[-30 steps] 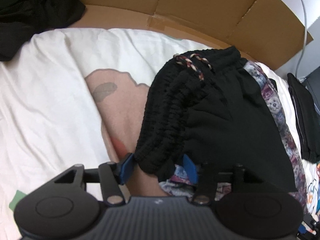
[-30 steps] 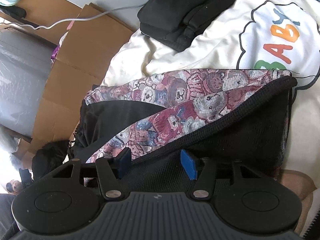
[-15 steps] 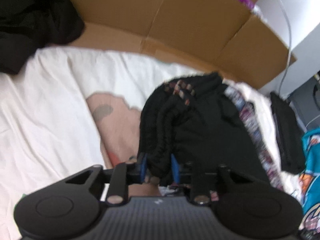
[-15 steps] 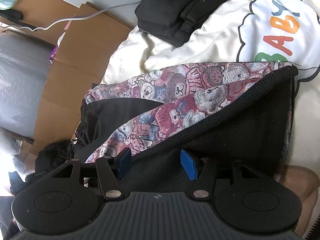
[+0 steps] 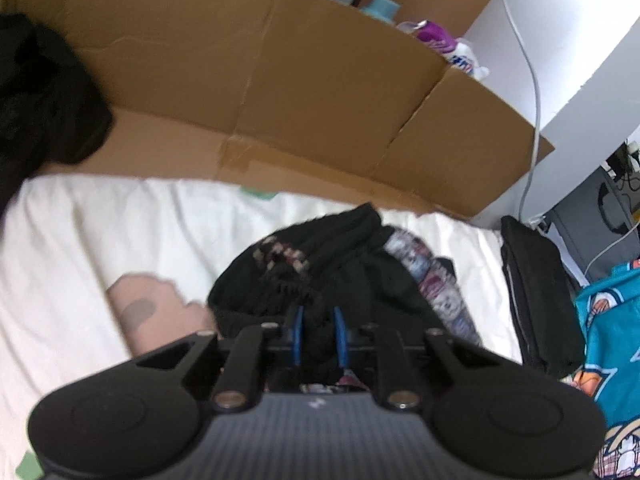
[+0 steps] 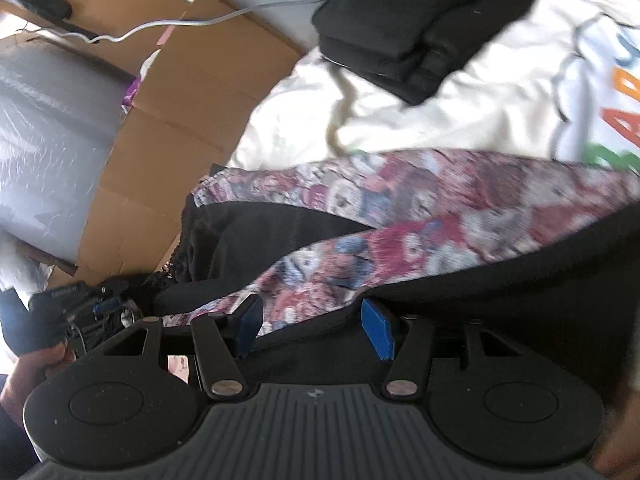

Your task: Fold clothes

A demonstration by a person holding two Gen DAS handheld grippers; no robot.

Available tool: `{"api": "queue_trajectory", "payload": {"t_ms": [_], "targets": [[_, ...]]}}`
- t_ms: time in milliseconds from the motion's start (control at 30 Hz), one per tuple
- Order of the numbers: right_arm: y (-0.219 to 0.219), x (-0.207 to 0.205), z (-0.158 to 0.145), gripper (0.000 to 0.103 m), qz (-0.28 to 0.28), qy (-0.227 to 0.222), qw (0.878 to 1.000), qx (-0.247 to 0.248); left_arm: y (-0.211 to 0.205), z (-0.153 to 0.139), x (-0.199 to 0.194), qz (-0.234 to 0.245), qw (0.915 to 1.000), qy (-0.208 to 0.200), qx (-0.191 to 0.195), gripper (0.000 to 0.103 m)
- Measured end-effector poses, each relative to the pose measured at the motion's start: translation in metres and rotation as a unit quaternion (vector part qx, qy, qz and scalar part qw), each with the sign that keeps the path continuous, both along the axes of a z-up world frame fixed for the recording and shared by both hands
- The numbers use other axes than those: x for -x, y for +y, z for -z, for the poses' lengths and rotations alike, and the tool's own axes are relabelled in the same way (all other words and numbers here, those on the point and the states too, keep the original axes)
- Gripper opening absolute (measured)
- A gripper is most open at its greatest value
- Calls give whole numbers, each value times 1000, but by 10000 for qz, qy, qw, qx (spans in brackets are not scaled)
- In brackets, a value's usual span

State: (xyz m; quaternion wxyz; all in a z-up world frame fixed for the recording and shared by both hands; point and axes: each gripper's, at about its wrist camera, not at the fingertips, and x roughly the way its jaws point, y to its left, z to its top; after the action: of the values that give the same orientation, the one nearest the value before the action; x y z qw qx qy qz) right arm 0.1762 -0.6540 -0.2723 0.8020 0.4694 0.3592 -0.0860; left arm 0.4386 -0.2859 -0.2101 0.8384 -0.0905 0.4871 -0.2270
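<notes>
One pair of black shorts [image 5: 360,276] lies on the white sheet [image 5: 80,240], waistband pinched in the closing left gripper [image 5: 316,334], right gripper [image 6: 312,326] open astride its hem, cardboard [image 5: 280,92] behind, folded black pile [image 6: 420,20] beside.

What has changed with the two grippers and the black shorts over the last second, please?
The left gripper, open around the elastic waistband a second ago, is closing on the waistband of the black shorts and has lifted it off the white bedsheet, bunching the fabric. The right gripper stays open over the hem end, holding nothing. The folded black clothes have not moved.
</notes>
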Motion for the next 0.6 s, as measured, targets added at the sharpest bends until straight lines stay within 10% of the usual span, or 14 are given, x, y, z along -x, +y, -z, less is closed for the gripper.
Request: {"api": "queue_trajectory", "payload": {"t_ms": [600], "targets": [[3, -4, -1, 62, -329, -195, 9992, -87, -79, 6, -56, -316, 9983, -207, -435, 21]]}}
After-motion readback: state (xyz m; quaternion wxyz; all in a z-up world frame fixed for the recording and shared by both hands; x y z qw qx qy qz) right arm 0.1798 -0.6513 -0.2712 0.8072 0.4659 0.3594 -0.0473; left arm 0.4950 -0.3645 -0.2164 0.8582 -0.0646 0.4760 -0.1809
